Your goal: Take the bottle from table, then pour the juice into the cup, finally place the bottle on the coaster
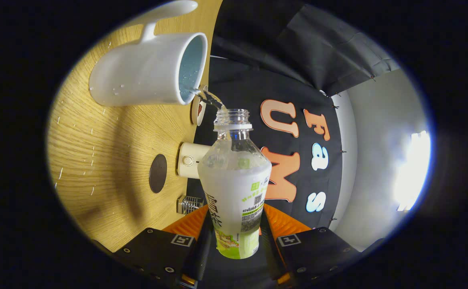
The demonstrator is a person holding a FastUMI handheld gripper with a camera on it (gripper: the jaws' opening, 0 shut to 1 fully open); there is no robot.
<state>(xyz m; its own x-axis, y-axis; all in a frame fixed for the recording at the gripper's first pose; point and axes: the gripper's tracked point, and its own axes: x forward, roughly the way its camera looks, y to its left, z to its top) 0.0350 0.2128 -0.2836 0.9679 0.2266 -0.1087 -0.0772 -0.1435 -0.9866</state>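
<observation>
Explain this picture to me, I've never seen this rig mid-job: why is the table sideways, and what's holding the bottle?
The camera rides on a hand-held gripper and looks forward along its two fingers. The person has rolled the gripper over to pour, so the wooden table looks tipped on its side. Both fingers press on the plastic bottle, which has no cap. A thin stream runs from its mouth into the white cup just beyond. Also on the table: a dark round coaster, a small white device and a little wire rack. Behind is the booth's black cloth wall.
</observation>
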